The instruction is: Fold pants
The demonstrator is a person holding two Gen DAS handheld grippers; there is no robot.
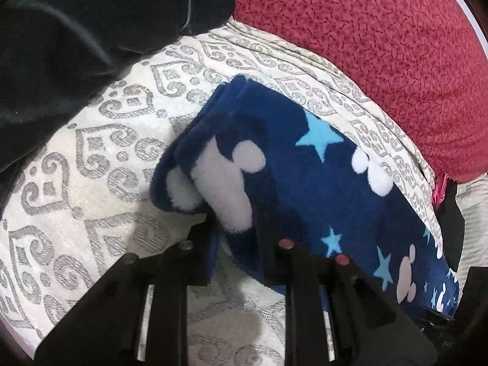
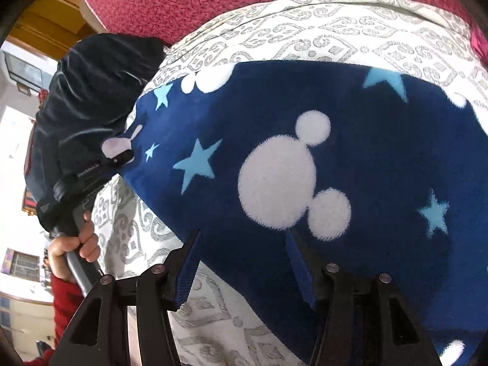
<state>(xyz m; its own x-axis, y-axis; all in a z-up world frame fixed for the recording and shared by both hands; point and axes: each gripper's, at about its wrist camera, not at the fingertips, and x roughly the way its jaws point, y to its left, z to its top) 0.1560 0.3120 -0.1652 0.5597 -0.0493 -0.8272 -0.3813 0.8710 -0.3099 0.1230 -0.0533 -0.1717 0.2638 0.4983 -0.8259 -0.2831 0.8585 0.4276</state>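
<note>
Blue fleece pants (image 1: 289, 164) are pinched in the left gripper's (image 1: 235, 228) jaws; the right gripper's (image 2: 244, 241) jaws stand spread over them.

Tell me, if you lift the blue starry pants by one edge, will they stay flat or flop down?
The blue pants would probably flop: the fuzzy fabric already bends in soft rolls at the folded end. They look plush and thick, so likely light but bulky. The pile probably gives the left gripper, closed on the edge, a fair hold, so slipping seems unlikely.
</note>
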